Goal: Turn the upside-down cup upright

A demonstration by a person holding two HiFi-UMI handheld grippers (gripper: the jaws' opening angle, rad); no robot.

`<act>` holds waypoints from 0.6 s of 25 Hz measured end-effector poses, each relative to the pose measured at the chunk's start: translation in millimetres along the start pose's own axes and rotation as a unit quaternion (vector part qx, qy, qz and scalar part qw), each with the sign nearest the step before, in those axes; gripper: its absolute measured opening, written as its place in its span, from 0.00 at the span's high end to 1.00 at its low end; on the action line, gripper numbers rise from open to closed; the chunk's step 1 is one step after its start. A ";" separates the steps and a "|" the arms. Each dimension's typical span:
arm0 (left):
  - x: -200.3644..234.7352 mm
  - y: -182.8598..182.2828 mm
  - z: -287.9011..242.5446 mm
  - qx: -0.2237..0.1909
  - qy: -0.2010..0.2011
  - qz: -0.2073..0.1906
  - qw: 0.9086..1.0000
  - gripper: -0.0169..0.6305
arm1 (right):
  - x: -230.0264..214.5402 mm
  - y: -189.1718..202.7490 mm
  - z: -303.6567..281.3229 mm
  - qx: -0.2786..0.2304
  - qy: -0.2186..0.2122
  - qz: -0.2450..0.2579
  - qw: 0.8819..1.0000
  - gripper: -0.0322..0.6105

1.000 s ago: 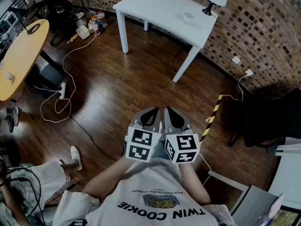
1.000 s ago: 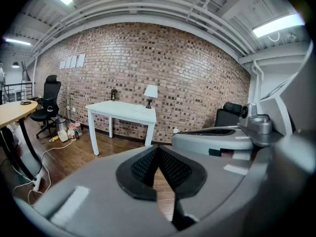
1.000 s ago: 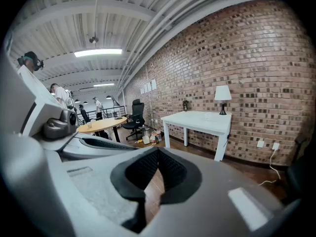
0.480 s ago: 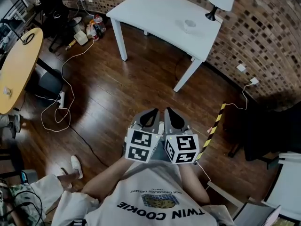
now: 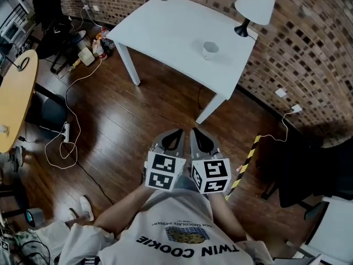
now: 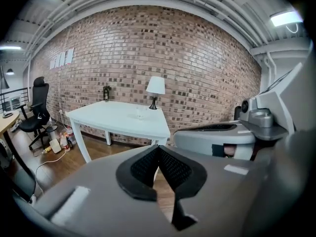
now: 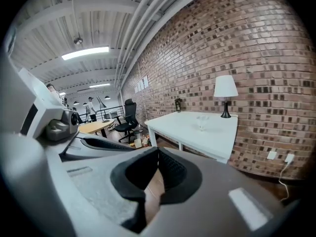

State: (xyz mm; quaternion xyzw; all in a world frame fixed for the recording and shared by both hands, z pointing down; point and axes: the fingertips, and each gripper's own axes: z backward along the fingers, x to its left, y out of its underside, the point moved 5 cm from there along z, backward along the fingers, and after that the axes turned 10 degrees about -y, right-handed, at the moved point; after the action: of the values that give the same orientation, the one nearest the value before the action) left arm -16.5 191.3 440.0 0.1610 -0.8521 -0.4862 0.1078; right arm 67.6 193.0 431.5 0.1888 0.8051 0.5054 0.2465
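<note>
Dark wooden floorboards [image 5: 138,115] are filling the middle of the head view, running up to a white table [image 5: 160,32] that is standing against a brick wall [image 5: 309,48]. The cup [image 5: 210,49], small and pale, is sitting on the tabletop towards the end nearest the wall, with bare table all around it. It is too small here to tell which way up it is. A lamp [image 5: 253,7] with a white shade and dark base is standing near the cup, at the table's corner by the wall.

The person is holding both grippers side by side close to the chest, pointing them towards the table and well apart from it. The left gripper [image 5: 178,131] is closed, its black ribbed pads meeting at the tips with nothing between them. The right gripper [image 5: 194,131] is likewise closed and empty. Each one's marker cube is facing up at the camera.

White cables [image 5: 66,142] are trailing across the floor on the left, near a yellow round table [image 5: 14,93] and a black office chair [image 5: 47,7]. A black-and-yellow striped strip [image 5: 247,159] is lying on the floor to the right.
</note>
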 end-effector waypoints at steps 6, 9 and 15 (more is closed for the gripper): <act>-1.7 -41.6 -48.9 -0.009 -0.003 -0.016 1.000 0.97 | -52.8 -24.7 -23.7 -0.004 0.003 -0.001 1.000 0.95; 0.9 -53.0 -66.0 -0.010 -0.008 -0.017 1.000 0.97 | -68.6 -34.6 -33.2 -0.005 0.000 0.009 1.000 0.95; 9.1 -70.2 -93.4 -0.013 -0.009 -0.019 1.000 0.97 | -91.6 -45.5 -55.2 0.007 -0.004 0.024 1.000 0.94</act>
State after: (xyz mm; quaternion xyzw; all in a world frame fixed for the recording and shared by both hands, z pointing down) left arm 18.9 80.3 426.7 0.1711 -0.8433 -0.5009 0.0935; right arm 106.6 83.5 429.5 0.2121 0.8026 0.5049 0.2363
